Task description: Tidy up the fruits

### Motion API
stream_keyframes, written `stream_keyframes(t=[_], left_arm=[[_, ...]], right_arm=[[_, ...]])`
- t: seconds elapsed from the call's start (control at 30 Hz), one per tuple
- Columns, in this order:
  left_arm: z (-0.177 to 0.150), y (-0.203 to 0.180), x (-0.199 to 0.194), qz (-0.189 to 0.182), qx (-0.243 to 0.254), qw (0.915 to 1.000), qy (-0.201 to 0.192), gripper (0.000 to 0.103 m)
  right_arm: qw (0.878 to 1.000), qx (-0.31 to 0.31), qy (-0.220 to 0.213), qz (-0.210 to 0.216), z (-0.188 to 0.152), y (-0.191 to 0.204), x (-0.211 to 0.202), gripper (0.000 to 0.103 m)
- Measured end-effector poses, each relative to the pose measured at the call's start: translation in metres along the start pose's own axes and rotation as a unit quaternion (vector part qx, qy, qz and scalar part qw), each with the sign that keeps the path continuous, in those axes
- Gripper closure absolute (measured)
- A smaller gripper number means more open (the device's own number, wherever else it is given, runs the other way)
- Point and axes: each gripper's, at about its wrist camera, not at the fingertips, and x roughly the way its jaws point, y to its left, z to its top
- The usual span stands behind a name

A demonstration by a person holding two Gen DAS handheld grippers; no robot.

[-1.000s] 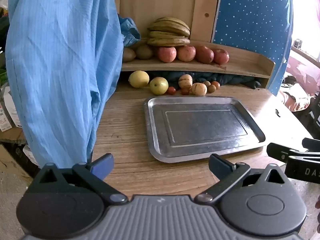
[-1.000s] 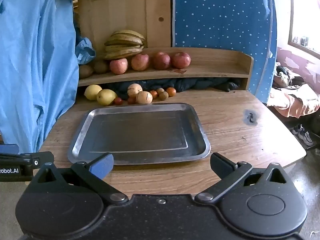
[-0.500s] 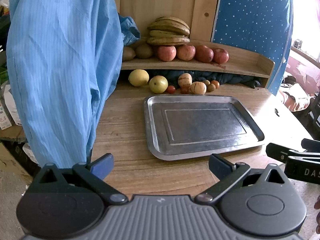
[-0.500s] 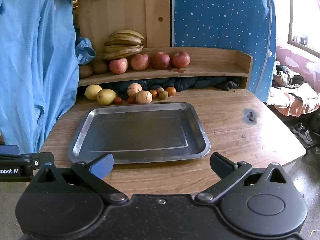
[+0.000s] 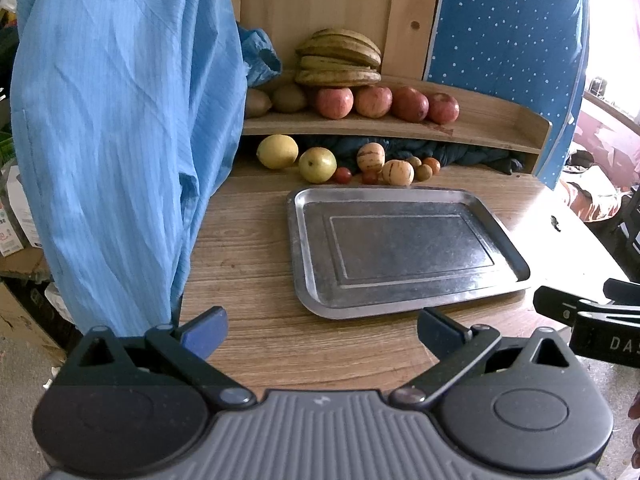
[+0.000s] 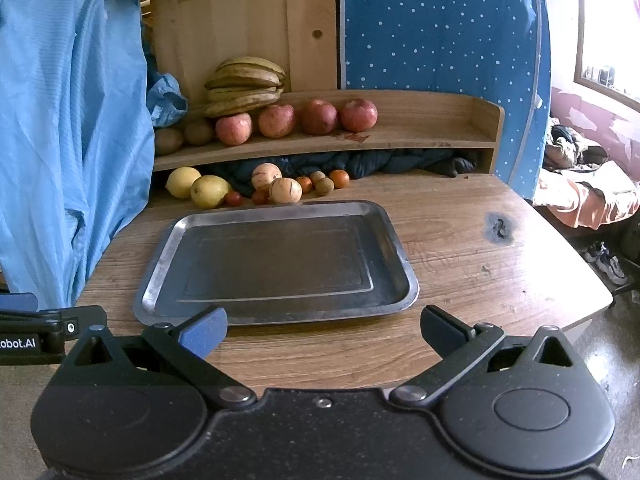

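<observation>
An empty metal tray [image 5: 316,264] [image 6: 400,256] lies on the wooden table. Behind it sits loose fruit: a lemon [image 5: 277,151] [image 6: 182,182], a yellow-green apple [image 5: 317,165] [image 6: 209,191], two striped pale melons [image 5: 397,173] [image 6: 285,191] and several small tomatoes. On the shelf [image 5: 480,136] [image 6: 420,142] above are bananas [image 5: 340,62] [image 6: 244,86], red apples [image 5: 386,101] [image 6: 298,120] and kiwis [image 5: 288,98]. My left gripper [image 5: 322,328] and right gripper [image 6: 324,326] both stand open and empty over the table's near edge, short of the tray.
A blue garment [image 5: 120,120] [image 6: 68,120] hangs along the table's left side. A blue dotted panel [image 6: 440,28] stands behind the shelf. The right gripper's body [image 5: 592,320] shows at the left view's right edge. Dark cloth [image 6: 380,160] lies under the shelf.
Both grippers have drifted slightly; the scene sits marginally lower and farther in view. Nothing was taken hold of or moved.
</observation>
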Motion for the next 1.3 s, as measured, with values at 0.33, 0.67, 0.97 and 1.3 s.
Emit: stream_keyframes(t=[0.33, 0.67, 0.97, 1.3], left_arm=[[0.006, -0.004, 0.007, 0.003, -0.005, 0.9999, 0.011, 0.000], [0.009, -0.007, 0.014, 0.007, -0.011, 0.9996, 0.023, 0.000], [0.012, -0.008, 0.020, 0.014, -0.023, 0.9990, 0.035, 0.000], [0.014, -0.013, 0.031, 0.032, -0.032, 0.9977, 0.051, 0.000]], right_arm=[[1.000, 0.002, 0.007, 0.003, 0.001, -0.003, 0.005, 0.000], [1.000, 0.005, 0.016, 0.006, 0.003, -0.008, 0.013, 0.000], [0.999, -0.001, 0.028, 0.016, 0.004, -0.010, 0.024, 0.000], [0.999, -0.005, 0.044, 0.030, 0.007, -0.017, 0.038, 0.000]])
